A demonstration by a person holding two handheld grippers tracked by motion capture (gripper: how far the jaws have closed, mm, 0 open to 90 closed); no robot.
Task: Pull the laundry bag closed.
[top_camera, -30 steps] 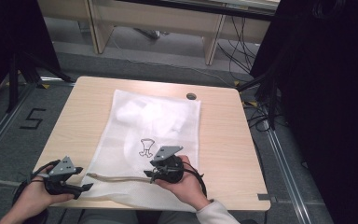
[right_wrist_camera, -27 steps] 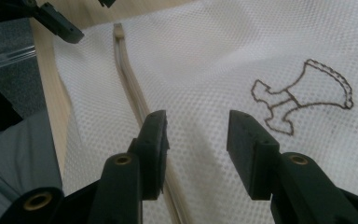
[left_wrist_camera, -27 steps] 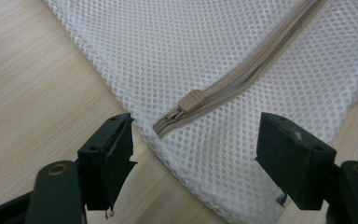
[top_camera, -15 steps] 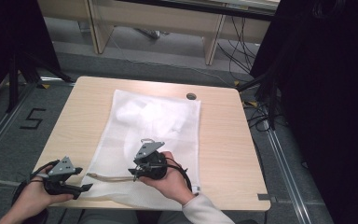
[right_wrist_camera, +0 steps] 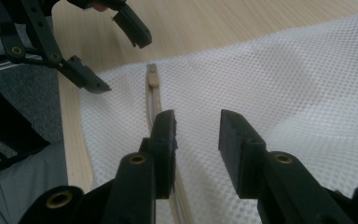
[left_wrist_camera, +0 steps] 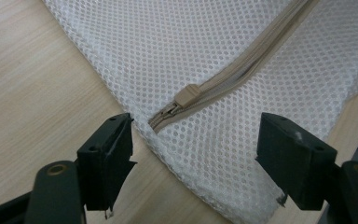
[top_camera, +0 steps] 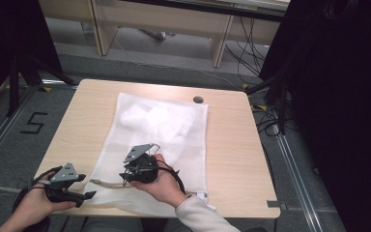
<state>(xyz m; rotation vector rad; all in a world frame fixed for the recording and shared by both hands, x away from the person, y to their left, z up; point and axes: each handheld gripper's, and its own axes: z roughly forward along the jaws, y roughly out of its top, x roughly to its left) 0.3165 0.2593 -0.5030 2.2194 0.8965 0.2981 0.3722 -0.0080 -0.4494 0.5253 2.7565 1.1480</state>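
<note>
A white mesh bag (top_camera: 174, 130) lies flat on the wooden table (top_camera: 232, 150), with a beige zipper (top_camera: 107, 184) along its near edge. The zipper pull (left_wrist_camera: 187, 95) sits at the bag's near left corner. My left gripper (top_camera: 88, 195) rests open at that corner, its jaws wide on either side of the zipper's end (left_wrist_camera: 196, 128). My right gripper (top_camera: 124, 175) hovers over the bag's near part and points left along the zipper (right_wrist_camera: 151, 105). Its jaws (right_wrist_camera: 198, 119) have just been closing and stand half apart, with nothing pressed between them. The left gripper (right_wrist_camera: 116, 56) appears beyond the pull (right_wrist_camera: 153, 79).
A pale crumpled cloth (top_camera: 149, 116) shows through the mesh at the bag's far end. A round cable hole (top_camera: 198, 99) is in the table's far right. Bare wood lies left and right of the bag. Grey floor with a "5" mark (top_camera: 34, 123) is at left.
My right gripper has slid left along the bag's near edge toward the left gripper, and its jaws have narrowed. The left gripper has stayed put.
</note>
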